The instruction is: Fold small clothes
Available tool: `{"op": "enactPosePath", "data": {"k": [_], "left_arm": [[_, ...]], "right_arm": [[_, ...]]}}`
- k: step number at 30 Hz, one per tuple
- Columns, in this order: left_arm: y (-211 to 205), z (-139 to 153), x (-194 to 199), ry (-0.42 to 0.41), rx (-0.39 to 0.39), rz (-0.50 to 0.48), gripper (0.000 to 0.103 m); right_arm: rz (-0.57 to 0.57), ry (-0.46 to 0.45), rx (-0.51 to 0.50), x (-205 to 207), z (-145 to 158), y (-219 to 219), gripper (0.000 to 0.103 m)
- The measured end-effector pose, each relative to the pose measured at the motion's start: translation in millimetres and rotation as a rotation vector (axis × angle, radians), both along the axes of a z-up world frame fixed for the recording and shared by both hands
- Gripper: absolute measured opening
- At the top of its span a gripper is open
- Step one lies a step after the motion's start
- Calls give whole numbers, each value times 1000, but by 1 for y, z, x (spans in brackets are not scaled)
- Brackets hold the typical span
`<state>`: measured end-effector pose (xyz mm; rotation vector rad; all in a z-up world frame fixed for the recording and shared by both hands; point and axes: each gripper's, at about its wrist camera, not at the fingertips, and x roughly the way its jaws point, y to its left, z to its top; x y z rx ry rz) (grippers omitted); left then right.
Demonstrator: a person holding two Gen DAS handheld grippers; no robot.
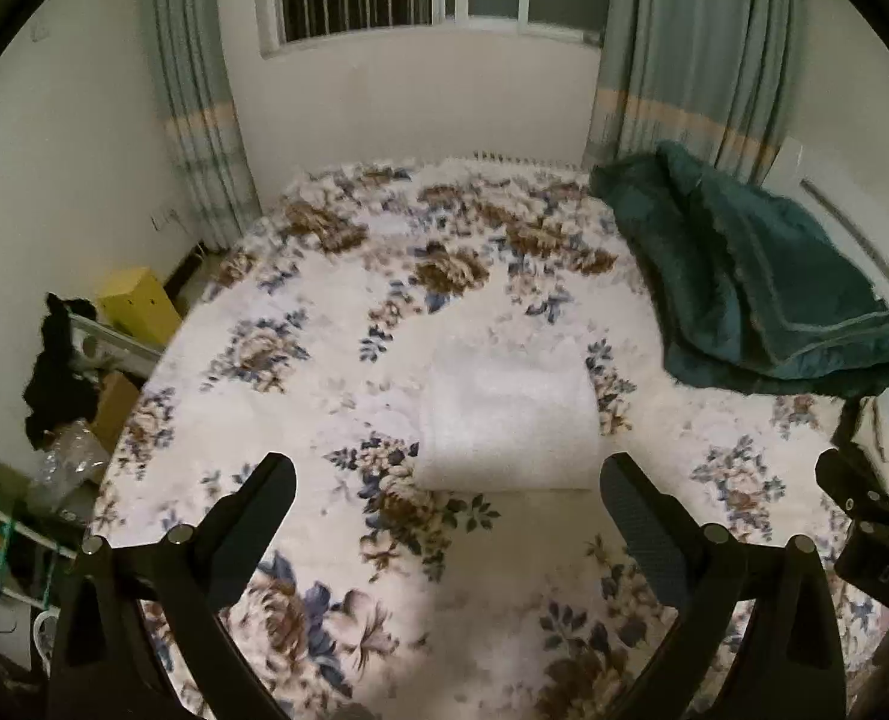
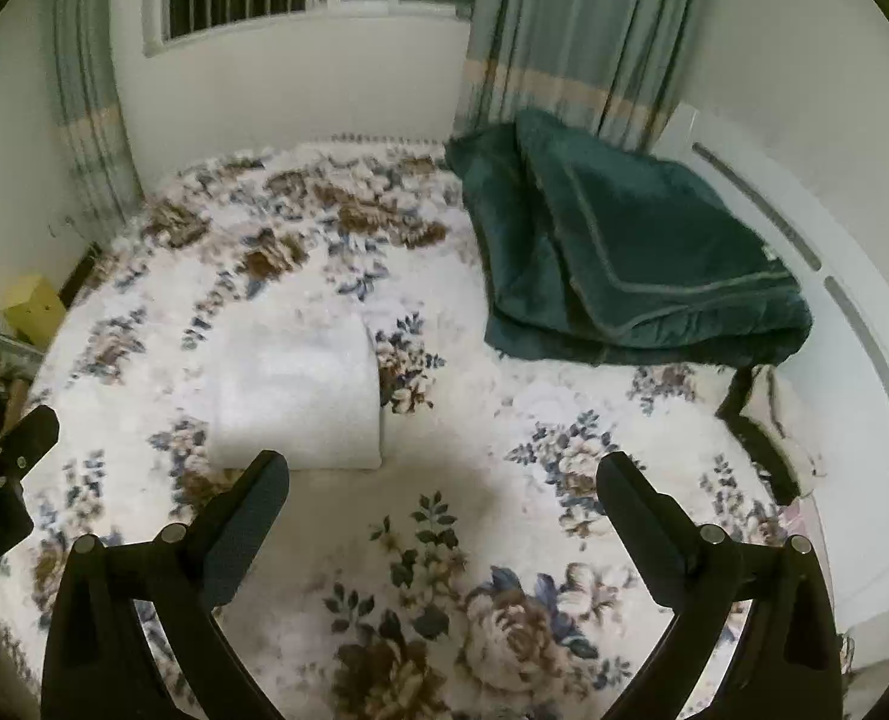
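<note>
We see the folded white fluffy cloth point(image 1: 507, 420) lying flat as a neat rectangle on the bed with the white floral plush cover point(image 1: 300, 360), touching neither claw. Our left claw point(image 1: 453, 483) hangs above the bed with its jaws spread wide and nothing between them; in its view the cloth sits just beyond the fingertips, between the two fingers and nearer the right one. Our right claw point(image 2: 444, 477) is likewise spread wide and empty; in its view the cloth point(image 2: 297, 396) lies ahead and to the left, its near edge just past the left fingertip. The two claws hang side by side, each showing at the edge of the other's view. A crumpled dark green blanket point(image 1: 744, 282) rests well apart from the cloth, at the bed's far right side by the striped grey-green curtain point(image 1: 690, 42).
</note>
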<state>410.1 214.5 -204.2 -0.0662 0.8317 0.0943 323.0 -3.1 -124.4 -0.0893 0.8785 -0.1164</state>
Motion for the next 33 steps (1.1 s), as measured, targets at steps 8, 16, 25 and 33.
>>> {"op": "enactPosePath", "data": {"k": [8, 16, 25, 33], "left_arm": [[-14, 98, -91, -112, 1, 29, 103], [-30, 149, -155, -190, -3, 22, 103], [-43, 167, -203, -222, 4, 16, 103], [-48, 170, -223, -230, 11, 31, 103]], "right_arm": [[27, -140, 15, -105, 114, -13, 103], [55, -223, 40, -195, 181, -23, 103], [73, -273, 31, -261, 220, -38, 103], [87, -289, 29, -287, 232, -45, 103]]}}
